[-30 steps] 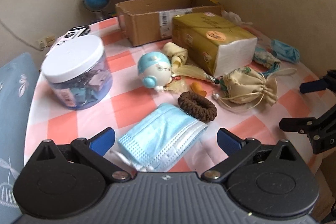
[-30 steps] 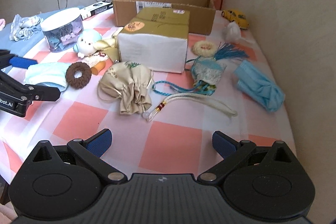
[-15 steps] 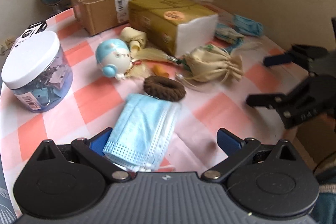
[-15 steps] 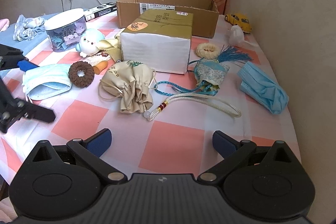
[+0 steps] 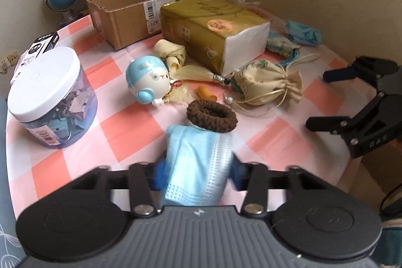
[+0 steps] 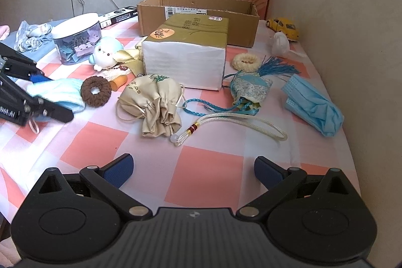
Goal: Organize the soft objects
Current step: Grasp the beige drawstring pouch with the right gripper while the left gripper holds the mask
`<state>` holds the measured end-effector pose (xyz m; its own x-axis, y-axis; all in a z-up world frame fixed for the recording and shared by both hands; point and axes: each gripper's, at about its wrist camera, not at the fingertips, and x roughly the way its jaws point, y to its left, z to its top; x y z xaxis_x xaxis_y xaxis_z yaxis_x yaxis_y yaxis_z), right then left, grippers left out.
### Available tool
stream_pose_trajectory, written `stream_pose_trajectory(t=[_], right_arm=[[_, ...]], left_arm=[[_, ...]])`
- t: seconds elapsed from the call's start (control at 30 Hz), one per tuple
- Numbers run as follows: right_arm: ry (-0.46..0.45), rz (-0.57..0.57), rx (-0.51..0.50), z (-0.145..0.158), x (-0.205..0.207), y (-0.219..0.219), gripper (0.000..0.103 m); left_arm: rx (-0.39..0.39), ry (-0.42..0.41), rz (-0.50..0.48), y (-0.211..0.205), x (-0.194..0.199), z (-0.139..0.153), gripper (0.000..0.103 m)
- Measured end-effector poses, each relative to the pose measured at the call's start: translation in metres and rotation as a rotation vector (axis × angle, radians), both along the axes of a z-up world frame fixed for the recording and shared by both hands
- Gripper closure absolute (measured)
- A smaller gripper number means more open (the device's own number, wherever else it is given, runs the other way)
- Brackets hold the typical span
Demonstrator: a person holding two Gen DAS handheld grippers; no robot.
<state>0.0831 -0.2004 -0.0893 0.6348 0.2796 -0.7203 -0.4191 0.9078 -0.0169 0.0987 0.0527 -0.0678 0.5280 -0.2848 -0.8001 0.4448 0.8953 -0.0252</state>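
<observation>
the left gripper (image 5: 198, 173) is clenched on the light blue face mask (image 5: 198, 162), bunched between its 2 blue pads just short of the brown scrunchie (image 5: 211, 115), while the right gripper (image 6: 193, 168) hovers spread wide over bare checkered tablecloth (image 6: 203, 172), near the cream drawstring pouch (image 6: 154, 102).

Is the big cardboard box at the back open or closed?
Open. The cardboard box has no lid across its top, and its inner walls show. What lies inside cannot be seen.
</observation>
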Motion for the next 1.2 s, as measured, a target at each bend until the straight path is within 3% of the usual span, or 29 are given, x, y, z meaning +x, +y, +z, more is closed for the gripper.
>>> stream_pose_trajectory(t=[0.3,0.47,0.7,0.87,1.03,1.2], right_arm=[[0.022,-0.006,-0.021,0.005,0.001,0.001,0.000],[-0.035,0.043,-0.010,0.025,0.003,0.008,0.002],[-0.055,0.169,-0.017,0.038,0.027,0.042,0.017],[0.003,0.216,-0.040,0.028,0.050,0.061,0.024],[0.053,0.243,-0.061,0.020,0.056,0.064,0.032],[0.048,0.264,-0.070,0.027,0.051,0.060,0.036]], left_arm=[[-0.036,-0.057,0.120,0.020,-0.017,0.011,0.062],[-0.060,-0.034,0.153,0.026,-0.022,0.004,0.062],[-0.086,-0.034,0.152,0.027,-0.024,0.005,0.062],[-0.094,-0.025,0.146,0.029,-0.021,0.006,0.062],[-0.089,-0.010,0.135,0.029,-0.017,0.005,0.062],[-0.079,-0.002,0.117,0.028,-0.015,0.006,0.062]])
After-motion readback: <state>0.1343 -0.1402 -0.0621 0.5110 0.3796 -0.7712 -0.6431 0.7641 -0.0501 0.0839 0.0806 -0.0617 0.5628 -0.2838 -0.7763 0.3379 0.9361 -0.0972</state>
